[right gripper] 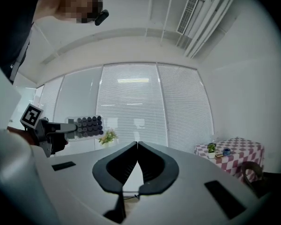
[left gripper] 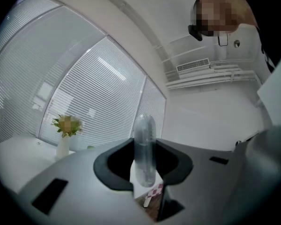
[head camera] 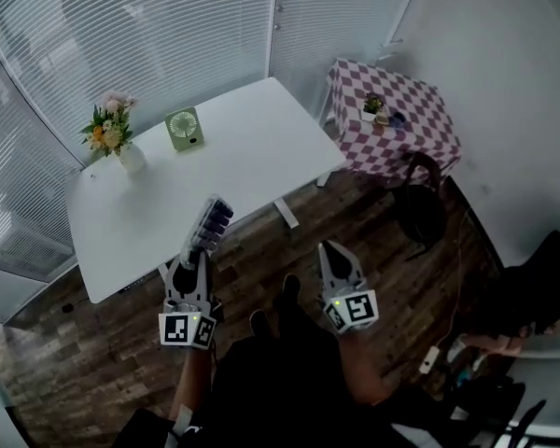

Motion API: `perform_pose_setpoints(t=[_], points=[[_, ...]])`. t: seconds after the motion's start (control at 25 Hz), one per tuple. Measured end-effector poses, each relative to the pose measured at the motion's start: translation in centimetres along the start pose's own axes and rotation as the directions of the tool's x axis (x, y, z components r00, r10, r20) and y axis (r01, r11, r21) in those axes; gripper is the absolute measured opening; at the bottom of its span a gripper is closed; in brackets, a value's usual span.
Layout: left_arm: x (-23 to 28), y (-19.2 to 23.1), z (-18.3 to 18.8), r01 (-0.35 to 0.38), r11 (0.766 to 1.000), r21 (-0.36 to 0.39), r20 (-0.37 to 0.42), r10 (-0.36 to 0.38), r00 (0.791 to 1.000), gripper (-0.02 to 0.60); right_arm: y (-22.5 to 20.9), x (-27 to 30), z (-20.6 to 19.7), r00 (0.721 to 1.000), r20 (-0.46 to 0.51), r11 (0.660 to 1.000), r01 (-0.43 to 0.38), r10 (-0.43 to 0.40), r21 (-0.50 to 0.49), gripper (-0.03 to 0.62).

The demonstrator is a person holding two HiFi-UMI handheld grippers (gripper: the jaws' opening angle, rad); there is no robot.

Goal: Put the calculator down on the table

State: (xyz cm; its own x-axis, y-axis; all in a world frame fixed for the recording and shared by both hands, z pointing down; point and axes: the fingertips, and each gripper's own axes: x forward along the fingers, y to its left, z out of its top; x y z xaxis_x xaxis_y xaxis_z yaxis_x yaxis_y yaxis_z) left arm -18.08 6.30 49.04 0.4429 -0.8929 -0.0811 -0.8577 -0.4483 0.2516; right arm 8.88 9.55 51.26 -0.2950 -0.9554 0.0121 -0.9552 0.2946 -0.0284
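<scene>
The calculator point(head camera: 209, 226), pale with rows of dark keys, sticks out of my left gripper point(head camera: 198, 256), which is shut on its lower end. It hangs over the wooden floor, just off the near edge of the white table point(head camera: 252, 147). In the left gripper view the calculator point(left gripper: 144, 146) shows edge-on, upright between the jaws. The right gripper view shows its key face point(right gripper: 85, 125) at the left, held by the left gripper point(right gripper: 68, 127). My right gripper point(head camera: 329, 248) is beside it over the floor, with its jaws point(right gripper: 137, 145) shut and nothing between them.
A vase of flowers point(head camera: 112, 134) and a small green device point(head camera: 184, 127) stand at the table's far side. A checkered table point(head camera: 392, 124) with small pots is at the back right, with a dark chair point(head camera: 420, 205) in front of it. The person's shoes point(head camera: 273, 308) are below.
</scene>
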Motion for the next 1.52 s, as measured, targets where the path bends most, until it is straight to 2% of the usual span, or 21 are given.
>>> perform_pose_setpoints(t=[0.4, 0.68, 0.96, 1.52], points=[[5.4, 1.2, 0.4, -0.02, 1.0, 0.022, 0.025, 0.019, 1.0, 0.1, -3.3, 6.0, -0.9, 0.999, 0.001, 0.999, -0.039, 0.039, 0.025, 0.006], [9.9, 3.1, 0.8, -0.05, 0.998, 0.032, 0.044, 0.049, 0.998, 0.1, -5.5, 11.7, 0.2, 0.996, 0.032, 0.997, -0.079, 0.079, 0.009, 0.006], [14.4, 5.0, 0.9, -0.071, 0.997, 0.018, 0.047, 0.071, 0.996, 0.1, -7.2, 16.7, 0.3, 0.992, 0.006, 0.992, -0.128, 0.128, -0.006, 0.006], [22.5, 4.4, 1.3, -0.102, 0.994, 0.032, 0.039, 0.101, 0.994, 0.1, -13.6, 22.8, 1.6, 0.992, 0.013, 0.991, -0.128, 0.128, 0.032, 0.006]])
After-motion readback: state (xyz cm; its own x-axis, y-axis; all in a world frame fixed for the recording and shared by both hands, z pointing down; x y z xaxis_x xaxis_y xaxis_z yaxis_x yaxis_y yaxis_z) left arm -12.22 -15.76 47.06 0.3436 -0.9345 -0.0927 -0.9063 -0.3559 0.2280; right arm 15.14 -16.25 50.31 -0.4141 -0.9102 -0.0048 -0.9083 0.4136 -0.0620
